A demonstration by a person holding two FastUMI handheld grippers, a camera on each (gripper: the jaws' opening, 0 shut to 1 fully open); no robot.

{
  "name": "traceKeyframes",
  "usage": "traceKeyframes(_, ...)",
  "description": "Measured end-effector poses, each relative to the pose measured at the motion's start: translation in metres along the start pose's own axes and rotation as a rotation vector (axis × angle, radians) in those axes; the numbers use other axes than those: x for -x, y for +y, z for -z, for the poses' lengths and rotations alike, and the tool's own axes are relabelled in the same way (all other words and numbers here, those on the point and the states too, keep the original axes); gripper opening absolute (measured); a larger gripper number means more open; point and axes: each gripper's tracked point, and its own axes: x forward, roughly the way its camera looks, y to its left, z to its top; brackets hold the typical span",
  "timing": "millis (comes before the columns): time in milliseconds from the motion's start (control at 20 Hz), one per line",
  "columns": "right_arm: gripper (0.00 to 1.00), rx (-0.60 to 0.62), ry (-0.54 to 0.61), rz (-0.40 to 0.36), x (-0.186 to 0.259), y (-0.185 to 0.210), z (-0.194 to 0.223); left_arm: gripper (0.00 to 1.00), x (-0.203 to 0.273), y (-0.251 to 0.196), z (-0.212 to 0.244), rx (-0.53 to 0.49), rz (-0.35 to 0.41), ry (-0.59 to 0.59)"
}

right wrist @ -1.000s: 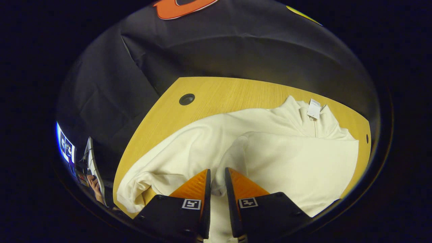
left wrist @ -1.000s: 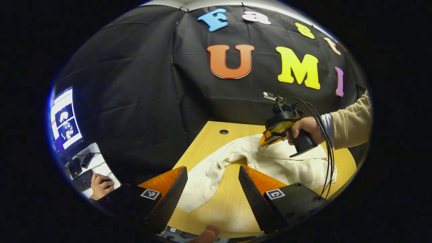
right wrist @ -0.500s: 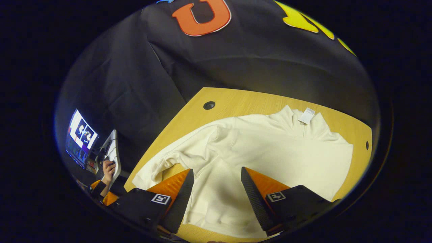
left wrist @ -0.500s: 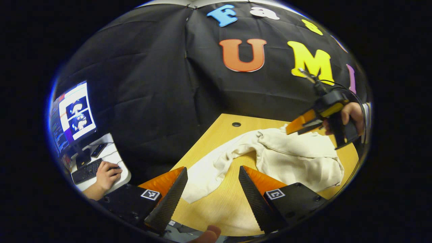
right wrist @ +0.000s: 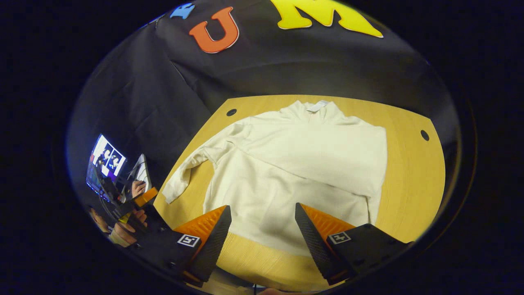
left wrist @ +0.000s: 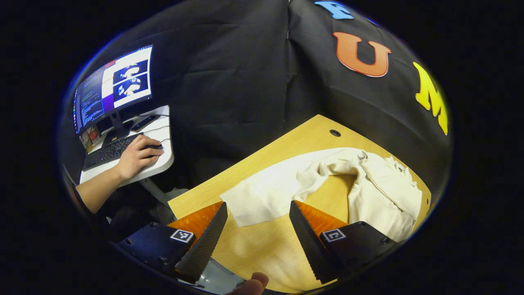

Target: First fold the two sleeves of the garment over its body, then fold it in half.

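One sleeve folded in, one still out; we've got both grippers spread and holding nothing.

The sweater (right wrist: 303, 164) lies flat on the wooden table (right wrist: 413, 172), collar at the far edge. One sleeve (right wrist: 327, 172) lies across its body; the other sleeve (left wrist: 282, 190) trails out toward the table edge. Our left gripper (left wrist: 258, 229) hangs just above that cuff, our right gripper (right wrist: 264, 233) over the hem. Off to the side: a monitor (left wrist: 112, 88), a hand (left wrist: 137, 155) by a keyboard (left wrist: 108, 151).
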Motion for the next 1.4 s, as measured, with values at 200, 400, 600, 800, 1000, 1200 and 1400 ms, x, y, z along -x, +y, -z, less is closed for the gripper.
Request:
traceKeyframes(200, 0.97, -0.004, -0.021, 0.023, 0.009, -0.010, 0.007, 0.98, -0.031, 0.012, 0.011, 0.066, -0.044, 0.096)
traceKeyframes(400, 0.98, -0.038, -0.021, 0.025, 0.009, -0.003, 0.010, 0.98, -0.064, 0.020, 0.027, 0.175, -0.073, 0.245)
traceKeyframes(600, 0.98, -0.037, -0.006, 0.049, 0.009, -0.002, 0.016, 0.98, -0.077, 0.015, 0.031, 0.234, -0.105, 0.334)
traceKeyframes(800, 0.98, -0.028, 0.020, 0.074, 0.007, -0.006, 0.022, 0.97, -0.087, 0.028, 0.034, 0.279, -0.178, 0.387)
traceKeyframes(1000, 0.94, -0.044, 0.027, 0.075, 0.001, -0.005, 0.022, 0.96, -0.093, 0.022, 0.034, 0.243, -0.188, 0.474)
traceKeyframes(1200, 0.98, -0.056, 0.032, 0.086, 0.000, -0.011, 0.024, 0.71, -0.097, 0.017, 0.030, 0.250, -0.190, 0.510)
traceKeyframes(1400, 0.94, -0.123, 0.026, 0.058, 0.004, -0.015, 0.028, 0.62, -0.102, 0.015, 0.028, 0.222, -0.175, 0.494)
